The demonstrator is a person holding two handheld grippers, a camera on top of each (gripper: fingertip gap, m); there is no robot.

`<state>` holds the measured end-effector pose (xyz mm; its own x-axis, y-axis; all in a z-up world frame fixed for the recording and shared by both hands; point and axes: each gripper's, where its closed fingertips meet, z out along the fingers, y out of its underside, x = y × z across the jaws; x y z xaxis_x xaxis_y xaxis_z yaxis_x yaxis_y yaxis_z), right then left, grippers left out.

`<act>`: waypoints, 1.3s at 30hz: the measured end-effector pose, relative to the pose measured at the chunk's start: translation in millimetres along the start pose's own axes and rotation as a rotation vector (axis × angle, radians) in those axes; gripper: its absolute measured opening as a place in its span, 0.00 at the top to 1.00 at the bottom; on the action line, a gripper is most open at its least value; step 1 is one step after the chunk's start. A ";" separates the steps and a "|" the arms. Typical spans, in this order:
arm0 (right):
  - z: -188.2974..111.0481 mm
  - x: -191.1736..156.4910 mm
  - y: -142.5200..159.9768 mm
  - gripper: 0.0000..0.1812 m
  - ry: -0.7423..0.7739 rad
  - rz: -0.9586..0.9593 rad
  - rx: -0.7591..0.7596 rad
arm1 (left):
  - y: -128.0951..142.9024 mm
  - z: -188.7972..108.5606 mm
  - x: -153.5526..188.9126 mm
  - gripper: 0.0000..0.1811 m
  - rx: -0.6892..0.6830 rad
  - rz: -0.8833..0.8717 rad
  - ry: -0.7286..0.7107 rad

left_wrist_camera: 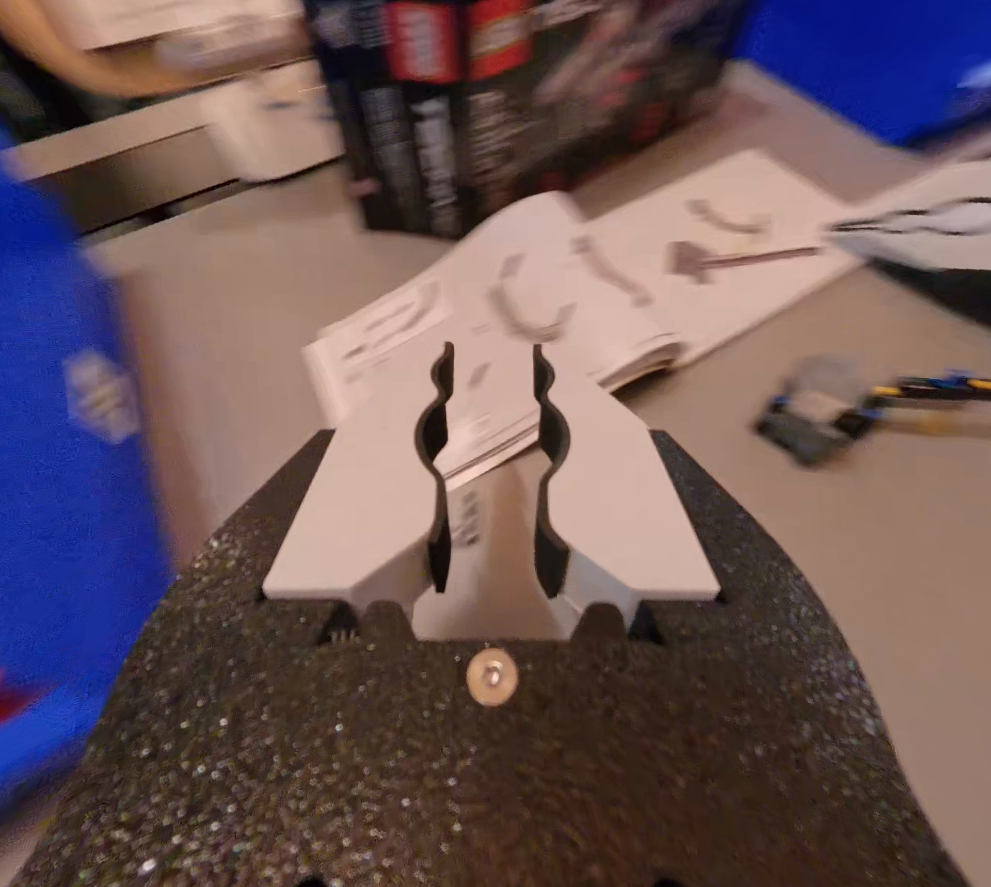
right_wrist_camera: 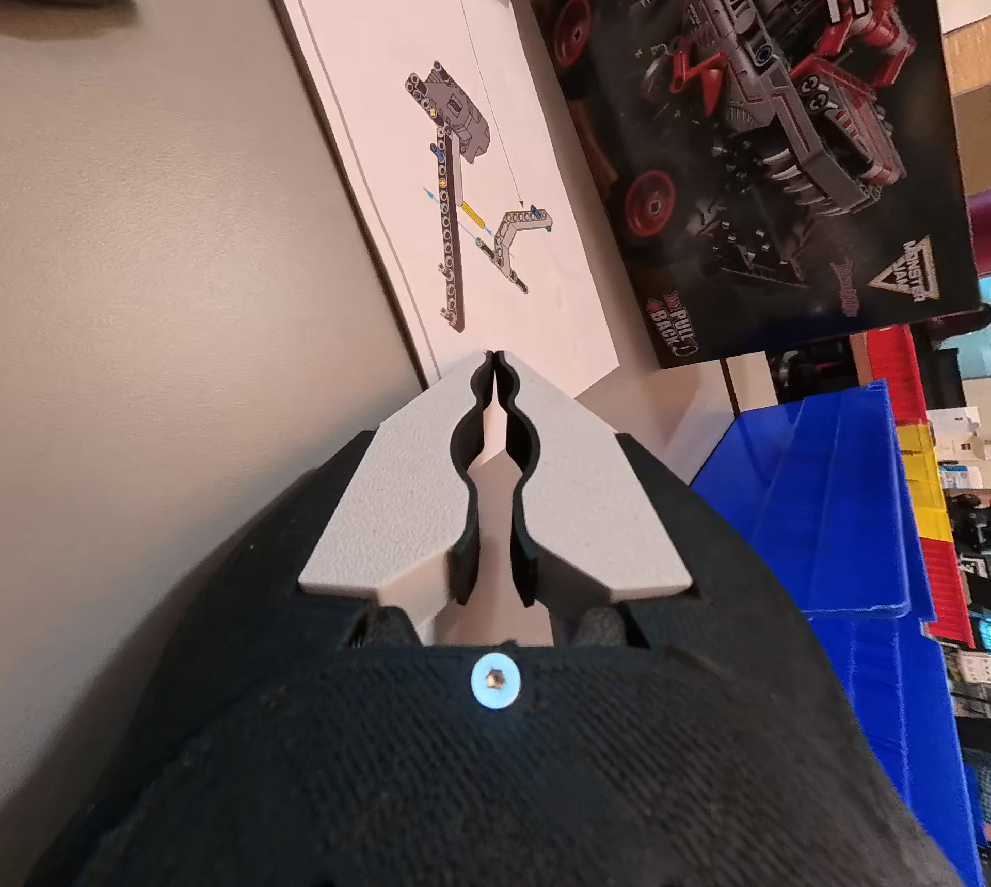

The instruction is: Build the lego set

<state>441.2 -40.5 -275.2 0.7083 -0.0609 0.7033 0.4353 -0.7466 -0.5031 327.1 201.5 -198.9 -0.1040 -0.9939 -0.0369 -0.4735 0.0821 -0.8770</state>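
Grey-fingered, our left gripper (left_wrist_camera: 493, 352) hangs parted and empty over the instruction booklet (left_wrist_camera: 563, 303). Our right gripper (right_wrist_camera: 494, 355) pinches closed, empty, beside the lego box (right_wrist_camera: 777, 137).

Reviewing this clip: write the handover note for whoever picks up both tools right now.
Left tool: open, empty, above the open instruction booklet.
Right tool: shut, empty, tips at the booklet's page edge.
Set box stands behind the booklet; blue bin beside it.
Done: a small partial assembly lies on the table, right of the booklet.
Left: nearly the whole build; neither tool holds a part.
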 end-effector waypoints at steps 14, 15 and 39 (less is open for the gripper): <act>-1.0 -1.2 0.2 1.00 0.021 -0.048 -0.001 | 58.1 69.6 -2.7 1.00 -0.321 0.282 0.172; -1.0 -1.1 0.3 1.00 0.015 -0.039 0.001 | 58.8 68.5 -4.7 1.00 -0.315 0.262 0.176; -16.8 30.4 -0.6 1.00 0.211 -0.004 0.054 | -2.1 -99.1 -148.0 1.00 0.034 0.086 -0.137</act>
<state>453.1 -53.1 -245.1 0.5768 -0.1997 0.7921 0.4712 -0.7107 -0.5224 256.8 355.7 -144.2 -0.0212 -0.9842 -0.1757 -0.4383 0.1671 -0.8832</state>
